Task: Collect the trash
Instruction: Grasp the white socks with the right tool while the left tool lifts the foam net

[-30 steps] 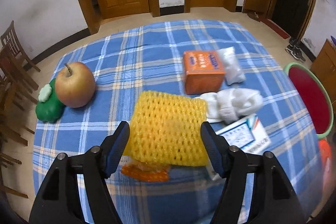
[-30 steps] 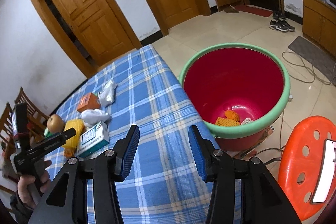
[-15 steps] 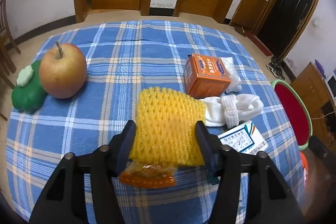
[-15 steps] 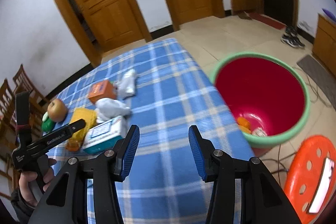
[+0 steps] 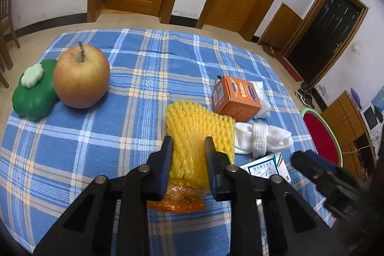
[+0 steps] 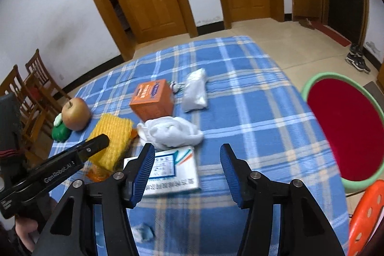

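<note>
Blue plaid tablecloth (image 5: 134,92), centre frame. Left gripper (image 5: 188,148) jaws just closing, now pinching yellow foam net (image 5: 192,121) at lower centre. Right gripper (image 6: 184,160) jaws just widening, nothing between them, above white carton (image 6: 172,169). Red bin (image 6: 345,128) at right edge.

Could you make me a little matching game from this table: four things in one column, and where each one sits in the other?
Things:
1. apple
2. yellow foam net
3. orange box
4. red tub

Places:
A. on the floor beside the table
B. squeezed between the left gripper's jaws
C. against the green toy pepper
D. next to the white plastic bag

Pairs: 1-C, 2-B, 3-D, 4-A
</note>
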